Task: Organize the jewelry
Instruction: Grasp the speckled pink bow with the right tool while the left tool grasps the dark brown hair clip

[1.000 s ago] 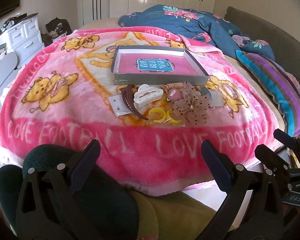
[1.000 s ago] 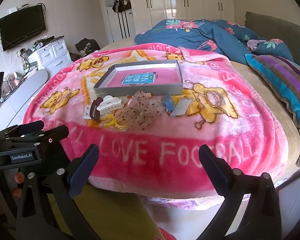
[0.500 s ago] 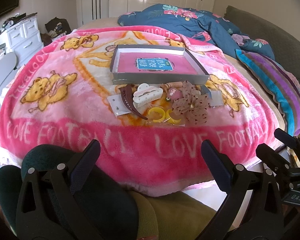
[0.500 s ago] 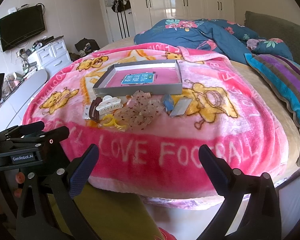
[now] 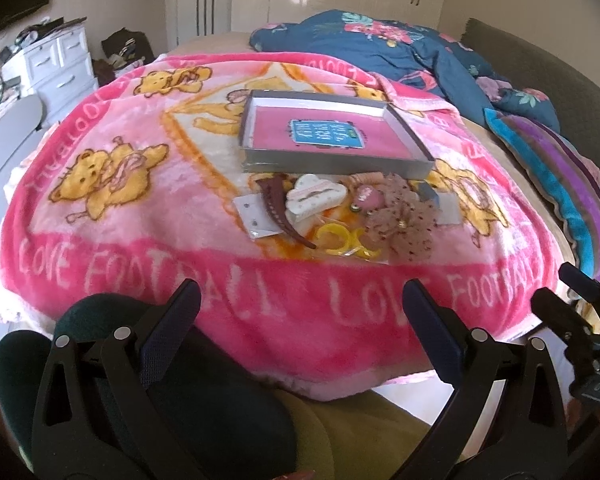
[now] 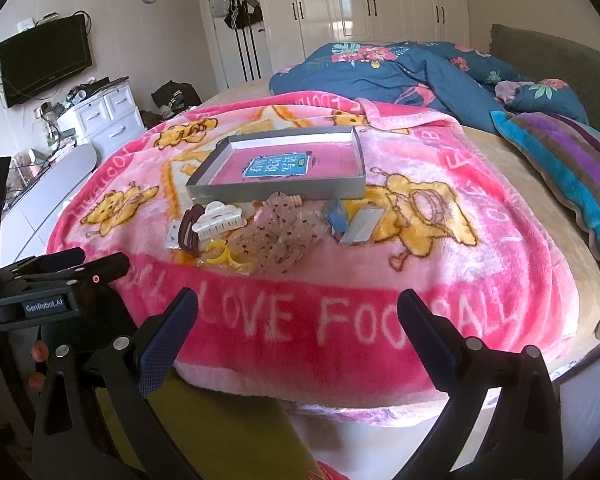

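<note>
A shallow grey box (image 5: 332, 166) (image 6: 276, 192) with a pink floor and a blue label lies on the pink blanket. In front of it sits a heap of accessories: a white claw clip (image 5: 315, 197) (image 6: 219, 221), a brown hair clip (image 5: 278, 208) (image 6: 188, 232), yellow rings (image 5: 342, 240) (image 6: 220, 258), a dotted mesh bow (image 5: 408, 222) (image 6: 278, 236), a pink bead (image 5: 366, 196), an earring card (image 5: 256, 220), and a small blue box (image 6: 337, 218). My left gripper (image 5: 300, 308) and right gripper (image 6: 298, 312) both hover open off the bed's near edge, well short of the heap.
The pink blanket (image 5: 120, 216) covers the bed's near half. A blue floral duvet (image 5: 380, 44) and a striped pillow (image 5: 560, 176) lie behind and to the right. White drawers (image 6: 104, 116) stand at the left. A green-clad knee (image 5: 200, 400) sits under the left gripper.
Both cameras have eased slightly nearer the bed. The accessories and the box have not moved, and both grippers stay open.
</note>
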Tool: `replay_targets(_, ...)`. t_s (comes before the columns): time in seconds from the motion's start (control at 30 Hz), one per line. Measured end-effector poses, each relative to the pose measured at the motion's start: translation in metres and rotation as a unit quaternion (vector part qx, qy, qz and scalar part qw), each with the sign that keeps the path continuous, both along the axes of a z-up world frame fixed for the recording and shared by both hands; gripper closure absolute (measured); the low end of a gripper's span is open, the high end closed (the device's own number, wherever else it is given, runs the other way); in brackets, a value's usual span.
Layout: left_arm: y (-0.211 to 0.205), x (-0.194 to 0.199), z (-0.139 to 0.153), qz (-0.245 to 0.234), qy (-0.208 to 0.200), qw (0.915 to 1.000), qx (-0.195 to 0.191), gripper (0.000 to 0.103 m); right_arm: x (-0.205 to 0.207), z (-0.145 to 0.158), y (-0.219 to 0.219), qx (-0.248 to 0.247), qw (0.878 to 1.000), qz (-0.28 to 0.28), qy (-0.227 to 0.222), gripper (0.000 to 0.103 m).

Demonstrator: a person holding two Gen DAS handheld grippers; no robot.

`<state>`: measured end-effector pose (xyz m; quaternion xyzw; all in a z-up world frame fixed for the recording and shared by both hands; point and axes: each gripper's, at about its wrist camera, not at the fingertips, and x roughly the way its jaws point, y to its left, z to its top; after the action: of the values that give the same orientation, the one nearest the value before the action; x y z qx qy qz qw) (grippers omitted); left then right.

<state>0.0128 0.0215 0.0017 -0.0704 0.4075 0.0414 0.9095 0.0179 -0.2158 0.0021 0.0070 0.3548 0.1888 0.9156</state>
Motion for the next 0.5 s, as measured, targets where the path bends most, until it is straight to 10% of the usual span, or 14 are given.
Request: replay_targets(0.5,0.078,0.059,-0.013,0.062,0.047,0.997,0.001,0.009,0.077,-0.013,0.02,0.042,0.998,0.007,0.049,0.004)
